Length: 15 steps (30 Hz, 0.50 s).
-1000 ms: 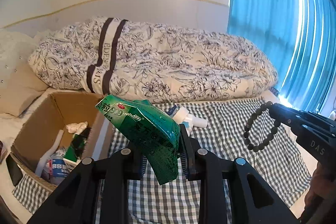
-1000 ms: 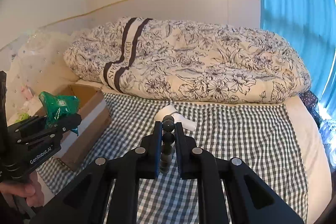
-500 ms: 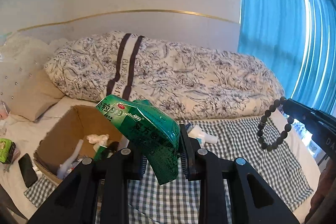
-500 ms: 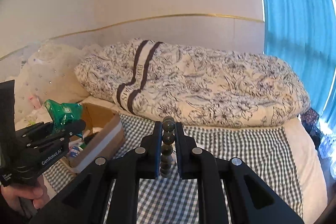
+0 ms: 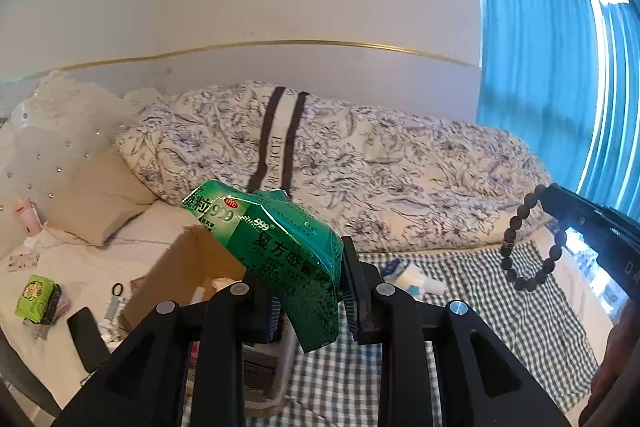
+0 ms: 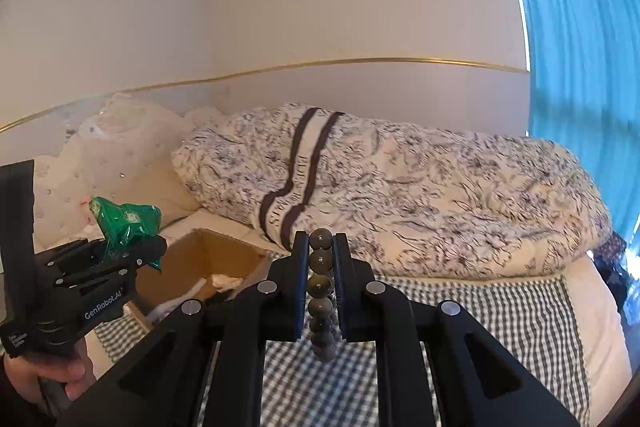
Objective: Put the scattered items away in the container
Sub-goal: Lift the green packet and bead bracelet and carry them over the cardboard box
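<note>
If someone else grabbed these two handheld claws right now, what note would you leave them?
Left gripper: shut on the green medicine packet, held in the air near the cardboard box.
Right gripper: shut on the dark bead bracelet, held up over the checked cloth.
Done: the box already holds a few items.
Left: drop the packet and the bracelet into the box, then fetch the white item that lies on the cloth.

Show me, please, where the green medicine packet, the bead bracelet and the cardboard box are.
green medicine packet [image 5: 280, 247]: left wrist view, printed front face.
bead bracelet [image 6: 321, 286]: right wrist view, bead between the fingers.
cardboard box [image 6: 180, 267]: right wrist view, inner wall.
</note>
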{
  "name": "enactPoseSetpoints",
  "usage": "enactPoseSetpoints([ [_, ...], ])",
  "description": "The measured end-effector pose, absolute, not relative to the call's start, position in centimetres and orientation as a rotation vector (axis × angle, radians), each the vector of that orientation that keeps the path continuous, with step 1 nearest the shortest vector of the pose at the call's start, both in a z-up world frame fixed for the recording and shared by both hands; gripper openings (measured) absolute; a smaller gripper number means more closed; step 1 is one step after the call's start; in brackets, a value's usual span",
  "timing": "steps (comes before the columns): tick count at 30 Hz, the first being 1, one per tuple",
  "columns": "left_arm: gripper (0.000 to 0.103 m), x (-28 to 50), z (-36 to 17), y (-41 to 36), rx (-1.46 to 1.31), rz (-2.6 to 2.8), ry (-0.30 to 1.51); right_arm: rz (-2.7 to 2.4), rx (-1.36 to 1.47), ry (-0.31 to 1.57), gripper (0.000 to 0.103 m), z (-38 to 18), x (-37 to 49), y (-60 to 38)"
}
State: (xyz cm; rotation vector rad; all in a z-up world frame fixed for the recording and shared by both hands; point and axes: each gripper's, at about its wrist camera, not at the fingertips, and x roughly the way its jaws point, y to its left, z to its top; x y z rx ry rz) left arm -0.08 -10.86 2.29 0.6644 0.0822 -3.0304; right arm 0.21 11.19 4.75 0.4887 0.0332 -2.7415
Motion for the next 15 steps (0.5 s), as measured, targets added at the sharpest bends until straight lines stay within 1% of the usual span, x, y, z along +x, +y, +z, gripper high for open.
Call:
enactPoseSetpoints([
  [15, 0.026, -1.2, 2.4, -15.6, 0.655, -2.934, 0.078, -2.613, 0.456, 0.046, 0.011, 4.7, -2.2, 5.3],
])
